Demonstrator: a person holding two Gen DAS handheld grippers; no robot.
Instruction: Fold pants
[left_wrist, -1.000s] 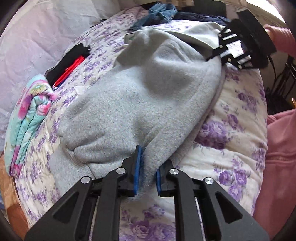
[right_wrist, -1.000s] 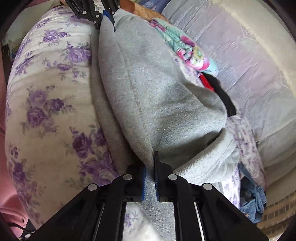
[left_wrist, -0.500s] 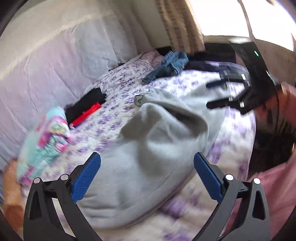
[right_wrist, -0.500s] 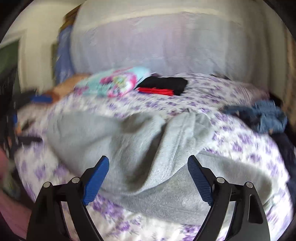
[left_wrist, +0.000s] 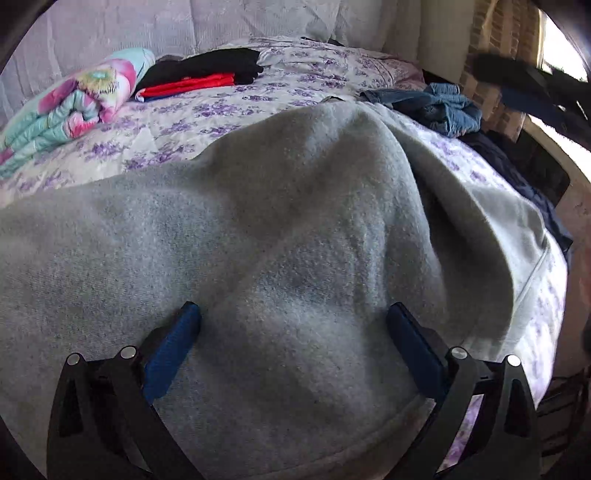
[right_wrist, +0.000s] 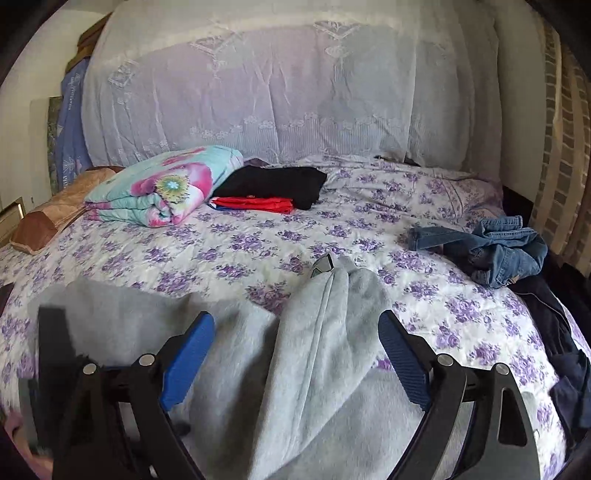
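Grey fleece pants (left_wrist: 295, 240) lie folded over on the floral bedspread (left_wrist: 192, 122), bunched into a raised ridge. My left gripper (left_wrist: 293, 314) is open, its blue pads wide apart just over the near part of the pants. My right gripper (right_wrist: 295, 325) is open above the pants (right_wrist: 325, 354), where a folded ridge of grey cloth runs between its blue pads. The other gripper shows blurred at the upper right of the left wrist view (left_wrist: 532, 88) and at the lower left of the right wrist view (right_wrist: 55, 354).
A folded colourful blanket (right_wrist: 166, 188), black and red folded clothes (right_wrist: 273, 188), crumpled blue jeans (right_wrist: 495, 251) and a dark navy garment (right_wrist: 554, 332) lie on the bed. A lavender headboard cover (right_wrist: 258, 92) stands behind. A brown cushion (right_wrist: 51, 218) lies at the left.
Both grippers let go of the grey pants and opened wide. Both then swung to face the head of the bed, low over the dropped pants.
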